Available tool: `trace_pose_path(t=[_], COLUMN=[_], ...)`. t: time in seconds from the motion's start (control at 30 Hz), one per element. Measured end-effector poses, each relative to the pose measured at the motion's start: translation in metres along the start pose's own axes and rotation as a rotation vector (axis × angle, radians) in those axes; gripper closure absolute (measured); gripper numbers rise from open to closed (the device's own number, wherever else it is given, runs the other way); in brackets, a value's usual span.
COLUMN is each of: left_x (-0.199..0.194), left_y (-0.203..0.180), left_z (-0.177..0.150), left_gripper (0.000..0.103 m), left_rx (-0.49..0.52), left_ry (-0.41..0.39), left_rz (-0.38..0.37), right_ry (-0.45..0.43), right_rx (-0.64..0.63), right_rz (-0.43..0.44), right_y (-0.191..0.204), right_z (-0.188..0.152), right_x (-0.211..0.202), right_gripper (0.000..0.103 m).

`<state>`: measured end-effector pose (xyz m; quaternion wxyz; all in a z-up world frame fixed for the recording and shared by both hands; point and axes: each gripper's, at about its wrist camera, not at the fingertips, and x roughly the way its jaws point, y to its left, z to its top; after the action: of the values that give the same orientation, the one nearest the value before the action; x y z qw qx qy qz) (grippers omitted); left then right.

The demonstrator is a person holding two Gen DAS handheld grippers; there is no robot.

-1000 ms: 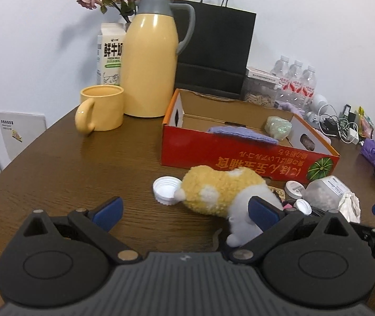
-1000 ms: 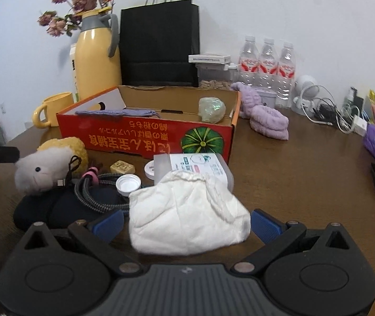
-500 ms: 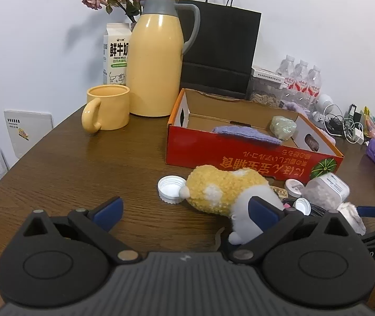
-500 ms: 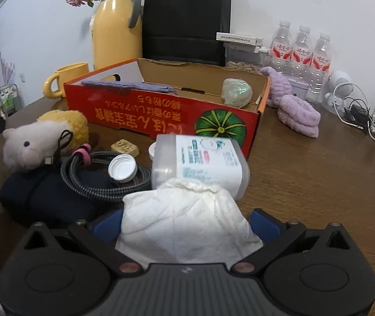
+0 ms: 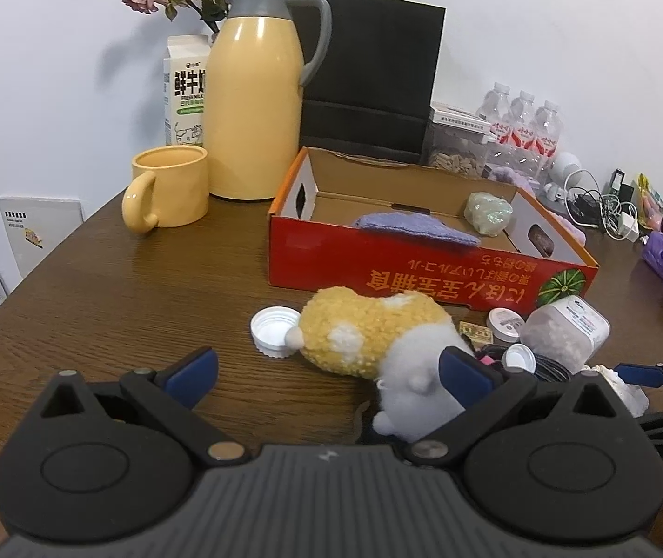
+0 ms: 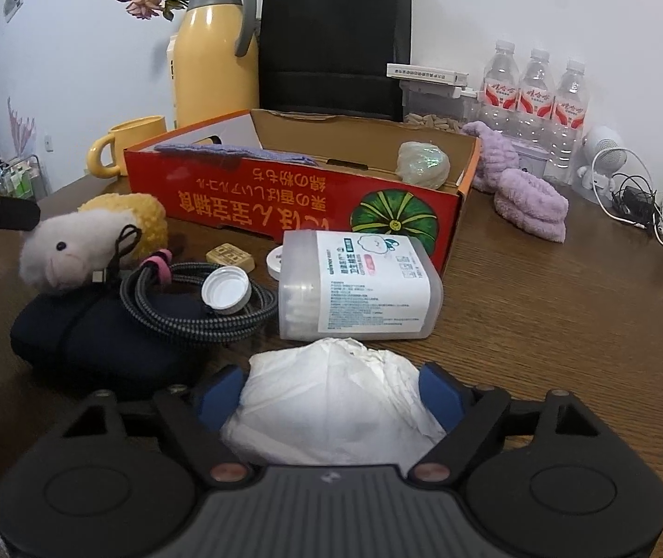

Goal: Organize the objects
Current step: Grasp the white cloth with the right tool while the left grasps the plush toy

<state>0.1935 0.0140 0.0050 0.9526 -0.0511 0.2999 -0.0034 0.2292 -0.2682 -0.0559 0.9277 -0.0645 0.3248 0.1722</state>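
Observation:
A red cardboard box (image 5: 429, 274) stands mid-table with a purple cloth (image 5: 412, 228) and a pale iridescent lump (image 5: 488, 211) inside. A yellow and white plush toy (image 5: 368, 339) lies in front of it. My left gripper (image 5: 326, 374) is open, its right finger beside the plush's white head. My right gripper (image 6: 329, 395) has closed in on a crumpled white tissue (image 6: 331, 414), its blue pads touching both sides. The box also shows in the right wrist view (image 6: 294, 200), with the plush (image 6: 84, 244) at left.
A clear plastic container (image 6: 359, 288) lies on its side by the box. A coiled cable (image 6: 191, 297), white caps (image 5: 273, 330), a dark pouch (image 6: 89, 339), yellow mug (image 5: 168, 188), thermos (image 5: 254, 107), black bag (image 5: 373, 74), water bottles (image 6: 536, 93) and purple plush items (image 6: 517, 186) crowd the table.
My right gripper has moved forward around the white tissue and narrowed until the pads press its sides. My left gripper has stayed open and drifted slightly back and left.

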Motion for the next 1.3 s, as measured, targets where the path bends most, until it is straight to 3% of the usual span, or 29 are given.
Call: trace_pose_path(t=[0.23, 0.4, 0.57, 0.83, 1.0, 1.2, 1.3], left_x=[0.004, 0.016, 0.034, 0.046, 0.047, 0.047, 0.053], left_y=[-0.009, -0.022, -0.039, -0.037, -0.029, -0.028, -0.033], left_z=[0.001, 0.007, 0.015, 0.011, 0.006, 0.002, 0.000], left_gripper=[0.000, 0.000, 0.000, 0.000, 0.008, 0.024, 0.043], left_rx=[0.004, 0.005, 0.003, -0.066, -0.086, -0.092, -0.090], left_ry=[0.017, 0.051, 0.090, 0.105, 0.115, 0.114, 0.143], left_rz=[-0.008, -0.029, -0.039, 0.019, 0.013, -0.044, -0.082], right_ry=[-0.052, -0.125, -0.175, -0.201, -0.202, -0.197, -0.195], right_rx=[0.060, 0.085, 0.091, 0.098, 0.099, 0.100, 0.098], right_rz=[-0.038, -0.053, -0.073, -0.071, -0.069, -0.072, -0.072], right_y=[-0.011, -0.015, -0.016, -0.018, -0.018, -0.017, -0.017], right_z=[-0.003, -0.003, -0.003, -0.003, -0.003, -0.003, -0.004], right_x=[-0.010, -0.021, -0.029, -0.033, -0.033, -0.032, -0.032], right_gripper=[0.058, 0.070, 0.071, 0.071, 0.070, 0.070, 0.070])
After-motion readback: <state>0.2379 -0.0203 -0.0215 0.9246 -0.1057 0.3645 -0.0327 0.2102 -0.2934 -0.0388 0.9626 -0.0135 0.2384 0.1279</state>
